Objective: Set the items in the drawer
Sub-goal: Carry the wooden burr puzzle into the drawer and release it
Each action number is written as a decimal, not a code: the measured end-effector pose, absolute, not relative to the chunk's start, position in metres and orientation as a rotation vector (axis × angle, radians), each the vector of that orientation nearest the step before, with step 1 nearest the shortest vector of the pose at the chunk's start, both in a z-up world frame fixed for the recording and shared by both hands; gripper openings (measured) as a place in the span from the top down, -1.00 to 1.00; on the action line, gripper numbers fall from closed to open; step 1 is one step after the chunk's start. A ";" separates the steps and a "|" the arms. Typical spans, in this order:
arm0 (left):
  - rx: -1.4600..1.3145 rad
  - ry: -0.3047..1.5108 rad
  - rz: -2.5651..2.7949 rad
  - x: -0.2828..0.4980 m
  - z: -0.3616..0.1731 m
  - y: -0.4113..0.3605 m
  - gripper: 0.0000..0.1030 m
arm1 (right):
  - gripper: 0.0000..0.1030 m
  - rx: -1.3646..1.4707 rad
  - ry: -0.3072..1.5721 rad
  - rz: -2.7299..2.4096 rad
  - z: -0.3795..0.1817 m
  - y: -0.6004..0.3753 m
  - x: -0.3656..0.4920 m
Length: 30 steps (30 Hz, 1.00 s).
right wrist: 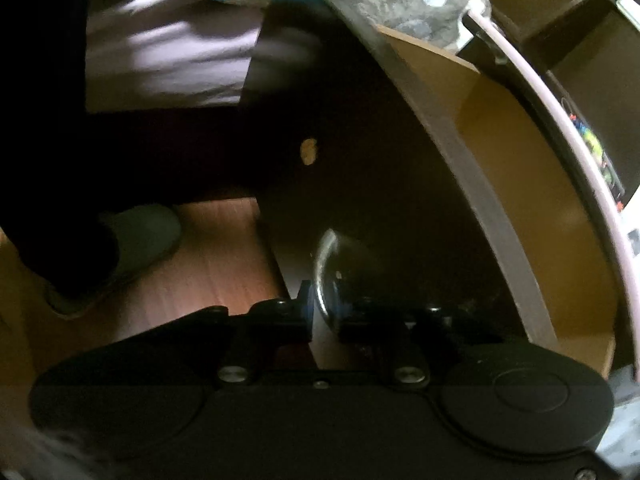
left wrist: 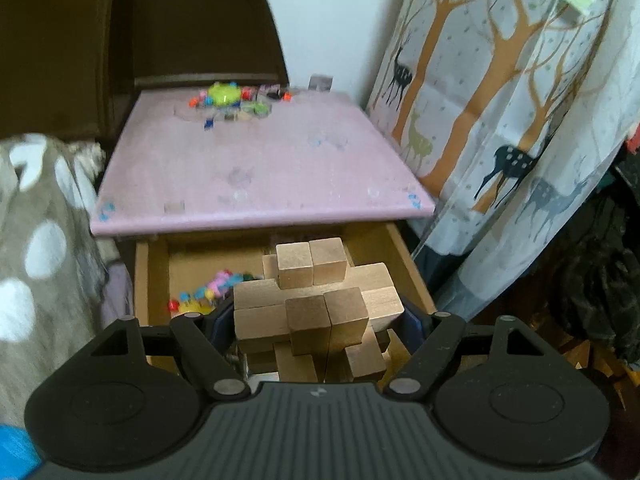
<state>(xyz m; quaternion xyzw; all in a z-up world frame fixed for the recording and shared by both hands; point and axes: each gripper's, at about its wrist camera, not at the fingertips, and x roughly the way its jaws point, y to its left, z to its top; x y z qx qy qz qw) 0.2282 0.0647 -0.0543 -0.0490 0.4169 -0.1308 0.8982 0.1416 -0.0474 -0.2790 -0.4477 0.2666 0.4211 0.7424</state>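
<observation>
Drawer (left wrist: pixel 404 256) open below the bench (left wrist: pixel 260 168): left tongs (left wrist: pixel 320 316) clamp the wooden puzzle (left wrist: pixel 320 304); right tongs (right wrist: pixel 324 312) pinch the knob (right wrist: pixel 332 276). Best lowered toward 12 o'clock, clear of the colourful toy (left wrist: pixel 204 292).

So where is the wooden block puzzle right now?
In the left wrist view, the wooden block puzzle sits low in the middle, held in the left hand-held gripper above the open drawer, right of the colourful toy.
</observation>
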 end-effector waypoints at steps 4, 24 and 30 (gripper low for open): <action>-0.098 0.922 -0.254 0.240 -0.084 0.061 -0.52 | 0.84 -0.971 0.578 0.934 -0.278 -0.048 0.144; -0.099 1.207 -0.213 0.339 -0.215 0.050 -0.52 | 0.86 -0.996 0.550 0.976 -0.277 -0.051 0.141; -0.091 1.283 -0.210 0.357 -0.238 0.048 -0.52 | 0.87 -1.010 0.552 0.980 -0.275 -0.051 0.140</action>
